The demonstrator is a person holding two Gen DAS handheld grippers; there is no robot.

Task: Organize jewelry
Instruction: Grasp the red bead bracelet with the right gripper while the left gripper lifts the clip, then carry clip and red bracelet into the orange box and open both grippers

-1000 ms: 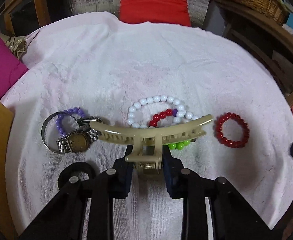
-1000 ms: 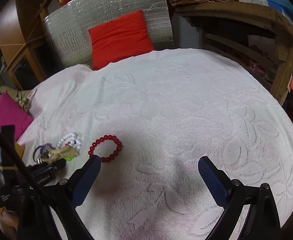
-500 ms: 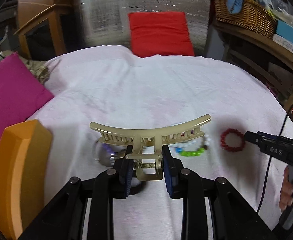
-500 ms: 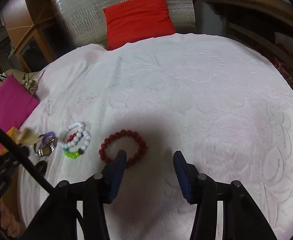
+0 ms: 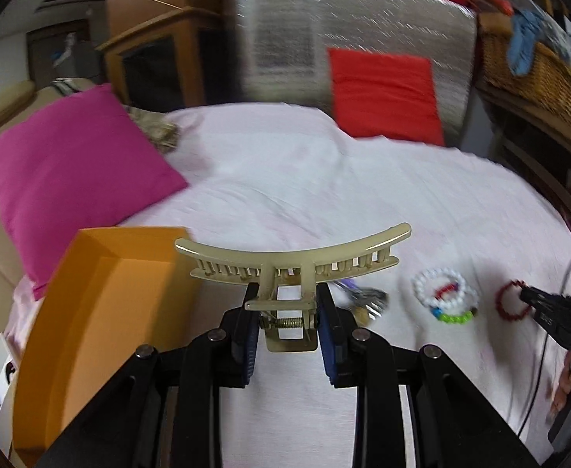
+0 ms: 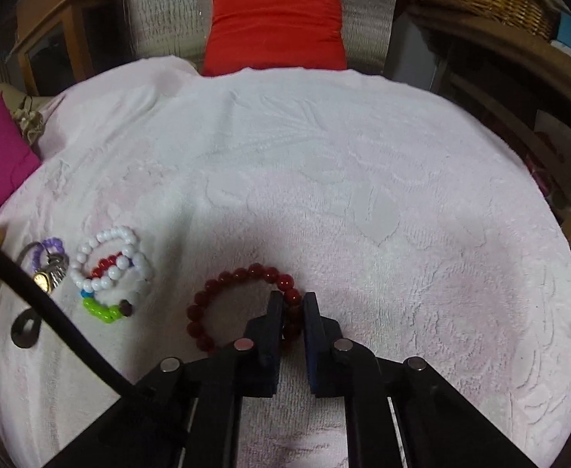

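Left gripper (image 5: 287, 321): clamped on beige hair clip (image 5: 293, 265), beside orange box (image 5: 90, 335). Right gripper (image 6: 293, 314): jaws just closed, pinching red bracelet (image 6: 242, 304) on towel (image 6: 324, 179).

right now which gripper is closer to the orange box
Left. The left gripper, shut on the hair claw, hangs right beside the orange box; the right gripper is across the cloth, shut on the red bracelet.

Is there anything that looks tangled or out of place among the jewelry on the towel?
Yes. The white bead bracelet lies overlapped with red and green beads, and the watch overlaps a purple bracelet.
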